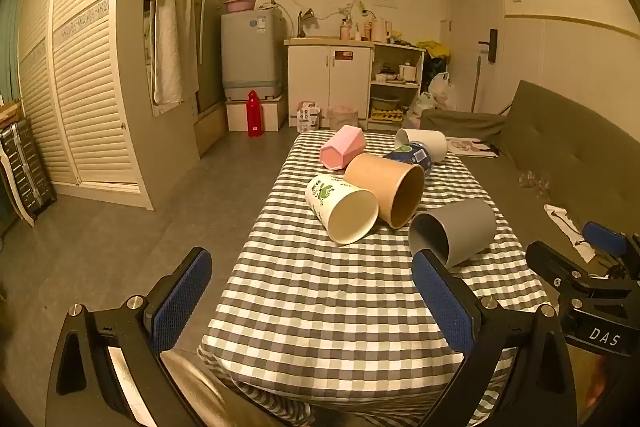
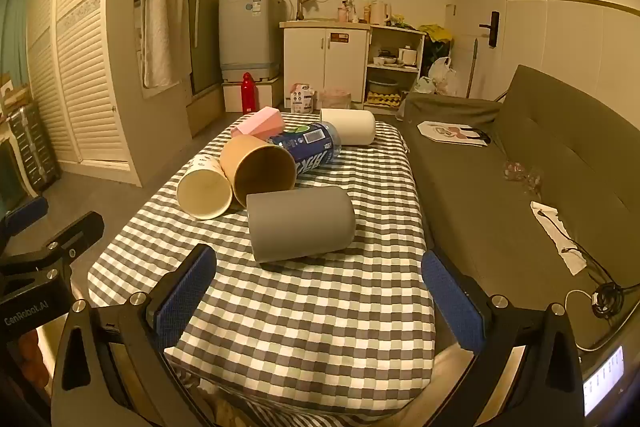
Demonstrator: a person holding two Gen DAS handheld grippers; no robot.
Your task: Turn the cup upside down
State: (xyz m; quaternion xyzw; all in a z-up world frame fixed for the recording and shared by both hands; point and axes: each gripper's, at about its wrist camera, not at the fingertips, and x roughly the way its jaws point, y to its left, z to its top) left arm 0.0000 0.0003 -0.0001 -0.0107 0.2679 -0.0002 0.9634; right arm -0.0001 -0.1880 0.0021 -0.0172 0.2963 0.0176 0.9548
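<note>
Several cups lie on their sides on a checked tablecloth (image 1: 320,307) (image 2: 320,307). Nearest is a grey cup (image 1: 460,229) (image 2: 300,223). Behind it lie a brown paper cup (image 1: 384,187) (image 2: 260,167), a white paper cup with green print (image 1: 340,207) (image 2: 204,187), a pink faceted cup (image 1: 342,147) (image 2: 260,123), a blue can (image 1: 412,155) (image 2: 312,147) and a white cup (image 1: 424,143) (image 2: 348,126). My left gripper (image 1: 312,299) hangs open over the table's near end. My right gripper (image 2: 318,295) is open just short of the grey cup. Neither holds anything.
A grey sofa (image 2: 520,167) runs along the table's right side, with papers and a cable on it. Bare floor (image 1: 120,227) lies to the left, before a louvred wardrobe. A red bottle (image 1: 254,113), washing machine and kitchen cabinet stand at the back.
</note>
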